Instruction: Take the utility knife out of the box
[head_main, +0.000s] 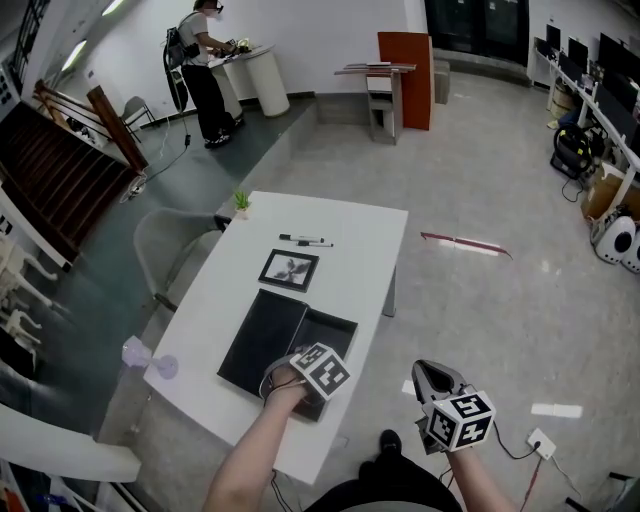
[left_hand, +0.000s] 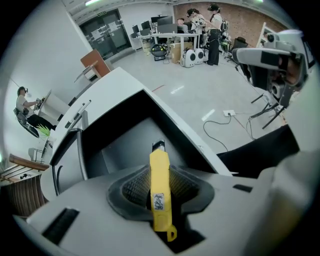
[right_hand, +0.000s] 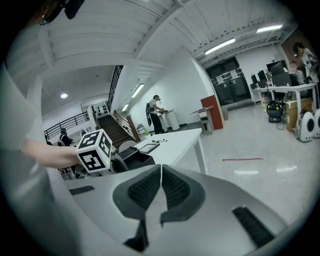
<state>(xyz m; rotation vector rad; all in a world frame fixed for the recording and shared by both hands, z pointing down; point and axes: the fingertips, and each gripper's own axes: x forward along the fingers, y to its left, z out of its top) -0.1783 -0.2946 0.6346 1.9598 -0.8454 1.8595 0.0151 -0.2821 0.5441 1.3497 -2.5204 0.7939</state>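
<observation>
One left gripper nose-down into box, fingers on utility knife.

1. A pale, glossy floor fills the right half of the head view, with a thin red strip lying on it.
2. A white table stands at centre, a grey chair at its left.
3. A dark staircase occupies the upper left.
4. An orange-red panel stands top centre by a white wall.
5. Desks with monitors line the upper right edge.
6. Strip lights glow in the upper right of the right gripper view.
</observation>
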